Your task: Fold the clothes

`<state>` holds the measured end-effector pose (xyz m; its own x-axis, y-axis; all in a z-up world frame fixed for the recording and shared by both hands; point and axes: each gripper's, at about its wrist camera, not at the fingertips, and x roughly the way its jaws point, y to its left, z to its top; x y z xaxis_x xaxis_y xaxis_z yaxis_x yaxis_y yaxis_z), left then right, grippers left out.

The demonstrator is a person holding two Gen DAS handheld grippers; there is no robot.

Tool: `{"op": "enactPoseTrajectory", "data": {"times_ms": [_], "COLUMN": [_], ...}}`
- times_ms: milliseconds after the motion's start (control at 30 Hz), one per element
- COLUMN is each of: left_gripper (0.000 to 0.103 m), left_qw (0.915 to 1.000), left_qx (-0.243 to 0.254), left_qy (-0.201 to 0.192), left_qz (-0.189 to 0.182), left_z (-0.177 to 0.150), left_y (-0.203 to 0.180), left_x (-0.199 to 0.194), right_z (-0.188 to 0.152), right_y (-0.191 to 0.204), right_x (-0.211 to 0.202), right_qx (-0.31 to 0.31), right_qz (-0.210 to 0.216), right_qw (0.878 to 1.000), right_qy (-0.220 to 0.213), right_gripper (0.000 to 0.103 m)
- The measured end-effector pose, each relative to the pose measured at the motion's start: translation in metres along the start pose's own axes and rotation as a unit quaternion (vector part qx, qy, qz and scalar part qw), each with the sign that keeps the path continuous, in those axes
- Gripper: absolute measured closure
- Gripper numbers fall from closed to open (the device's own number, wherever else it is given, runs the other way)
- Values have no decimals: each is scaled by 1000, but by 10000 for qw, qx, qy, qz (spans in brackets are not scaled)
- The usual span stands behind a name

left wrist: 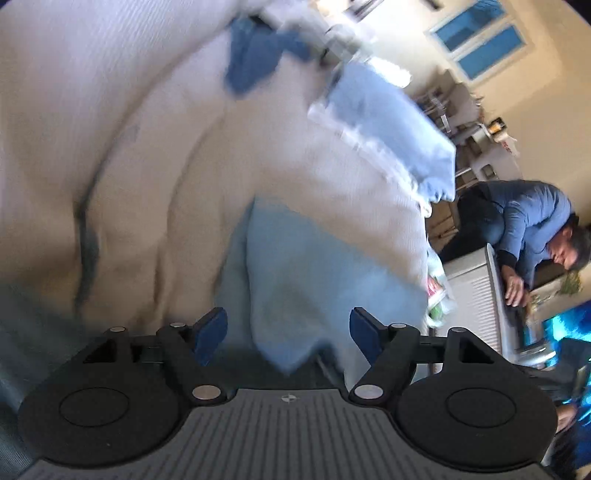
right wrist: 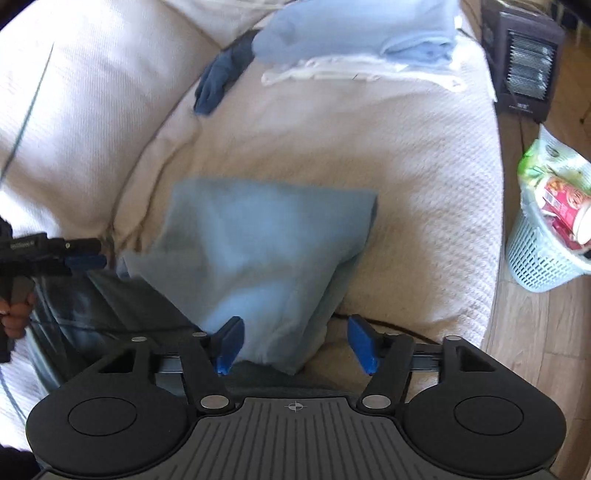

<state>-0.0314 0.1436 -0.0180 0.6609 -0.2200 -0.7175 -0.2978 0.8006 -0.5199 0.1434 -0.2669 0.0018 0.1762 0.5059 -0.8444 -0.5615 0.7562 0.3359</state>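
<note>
While the folded light-blue cloth lies flat on the white-covered sofa seat, near its front edge, both pairs of jaws stand open. On the right gripper the cloth's near corner sits between the blue pads, which do not press it. The left gripper likewise has that corner in its gap, ungripped. Another folded blue stack rests toward the seat's far edge.

A cream textured sofa cover fills most of the view. Beside it on the wooden floor stands a pale blue mesh basket full of packaging. A dark space heater sits farther back. A person in blue bends over near a window.
</note>
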Motion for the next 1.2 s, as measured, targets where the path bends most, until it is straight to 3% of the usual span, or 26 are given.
{"op": "enactPoseTrajectory", "data": {"times_ms": [100, 300, 433, 533, 567, 633, 667, 700, 733, 800, 867, 1000, 1200], "left_gripper": [25, 25, 25, 26, 29, 45, 59, 64, 66, 75, 85, 87, 87], "left_qw": [9976, 9903, 9884, 9872, 9867, 9863, 9865, 9871, 9877, 9885, 9911, 9934, 9850], "left_qx": [556, 1207, 1128, 1203, 1267, 1341, 1345, 1321, 1296, 1283, 1165, 1081, 1536], "left_qy": [-177, 283, 689, 761, 729, 681, 687, 691, 695, 648, 583, 277, -444], "left_qz": [365, 626, 751, 725, 717, 681, 628, 583, 538, 467, 263, -254, -652], "left_z": [19, 31, 25, 22, 22, 23, 22, 22, 22, 21, 25, 44, 87], "left_y": [-14, -23, -11, -8, -10, -13, -14, -14, -15, -15, -15, -22, -55], "left_x": [18, 82, 109, 119, 121, 122, 123, 124, 124, 121, 116, 94, 80], "right_z": [7, 26, 36, 39, 39, 40, 40, 40, 40, 38, 34, 34, 61], "right_y": [-8, -30, -36, -40, -41, -42, -39, -35, -31, -22, -16, -4, 5], "right_x": [-4, 40, 73, 92, 98, 108, 110, 111, 113, 110, 105, 86, 38], "right_qx": [145, 782, 836, 854, 847, 883, 848, 746, 644, 401, 284, 37, -186], "right_qz": [-128, 42, -42, -81, -87, -140, -186, -247, -308, -345, -412, -478, -780], "right_qw": [9994, 9969, 9960, 9950, 9948, 9944, 9947, 9954, 9960, 9976, 9982, 9988, 9901], "right_qy": [-273, -33, 311, 516, 559, 561, 555, 547, 538, 446, 332, -65, -1151], "right_gripper": [30, 29, 29, 29, 29, 29, 27, 28, 30, 57, 69, 90, 92]}}
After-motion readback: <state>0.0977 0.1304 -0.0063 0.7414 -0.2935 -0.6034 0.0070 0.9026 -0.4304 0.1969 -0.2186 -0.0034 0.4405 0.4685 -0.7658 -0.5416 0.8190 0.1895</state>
